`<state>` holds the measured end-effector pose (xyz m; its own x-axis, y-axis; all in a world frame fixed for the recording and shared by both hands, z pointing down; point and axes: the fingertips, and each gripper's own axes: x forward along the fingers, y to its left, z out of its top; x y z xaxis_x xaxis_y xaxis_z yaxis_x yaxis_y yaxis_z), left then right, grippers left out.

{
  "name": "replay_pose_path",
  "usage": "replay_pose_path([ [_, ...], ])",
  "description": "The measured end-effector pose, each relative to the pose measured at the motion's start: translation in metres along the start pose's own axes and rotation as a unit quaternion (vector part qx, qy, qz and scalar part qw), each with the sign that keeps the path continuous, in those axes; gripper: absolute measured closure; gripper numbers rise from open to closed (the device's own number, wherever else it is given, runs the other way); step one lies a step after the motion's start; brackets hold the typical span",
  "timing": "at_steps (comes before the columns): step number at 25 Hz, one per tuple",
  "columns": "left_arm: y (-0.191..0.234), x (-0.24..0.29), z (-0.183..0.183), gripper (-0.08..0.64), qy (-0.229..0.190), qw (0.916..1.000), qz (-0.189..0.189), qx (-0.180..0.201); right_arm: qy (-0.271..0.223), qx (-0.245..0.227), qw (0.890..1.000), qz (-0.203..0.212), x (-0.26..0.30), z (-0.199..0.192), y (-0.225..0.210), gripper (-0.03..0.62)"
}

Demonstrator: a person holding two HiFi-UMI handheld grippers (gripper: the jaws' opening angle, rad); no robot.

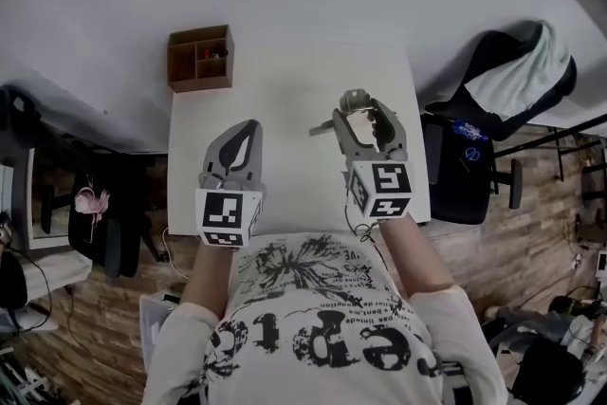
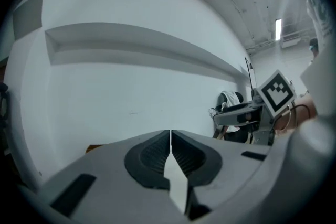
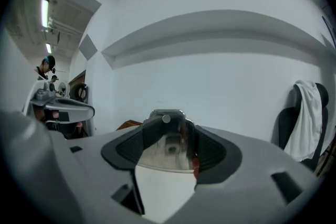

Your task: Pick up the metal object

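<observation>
R gripper [image 1: 364, 112] fingers wide apart, clamped on metal object [image 3: 166, 136], held above counter [image 1: 285, 100]. L gripper [image 2: 170, 139] fingers closed, empty. Risk: smooth metal, small contact area; it may slip & drop

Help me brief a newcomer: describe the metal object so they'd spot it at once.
Over the white table, look at the right tool. The metal object is the shiny piece clamped between its jaws; the left tool is shut and empty, and the box at the table's corner is wooden.
</observation>
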<state>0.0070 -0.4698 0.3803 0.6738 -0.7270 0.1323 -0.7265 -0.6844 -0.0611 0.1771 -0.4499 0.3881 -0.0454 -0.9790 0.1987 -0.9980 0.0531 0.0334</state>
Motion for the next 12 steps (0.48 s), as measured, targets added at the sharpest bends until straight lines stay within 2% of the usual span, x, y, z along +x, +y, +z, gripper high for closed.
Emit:
replay_pose_path([
  [7, 0.002, -0.004, 0.024, 0.548, -0.022, 0.9995, 0.019, 0.010, -0.067, 0.000, 0.998, 0.017, -0.020, 0.028, -0.004, 0.310],
  [12, -0.002, -0.003, 0.030, 0.548, -0.025, 0.9993, 0.023, 0.015, -0.074, -0.003, 0.997, 0.015, -0.022, 0.030, -0.007, 0.311],
])
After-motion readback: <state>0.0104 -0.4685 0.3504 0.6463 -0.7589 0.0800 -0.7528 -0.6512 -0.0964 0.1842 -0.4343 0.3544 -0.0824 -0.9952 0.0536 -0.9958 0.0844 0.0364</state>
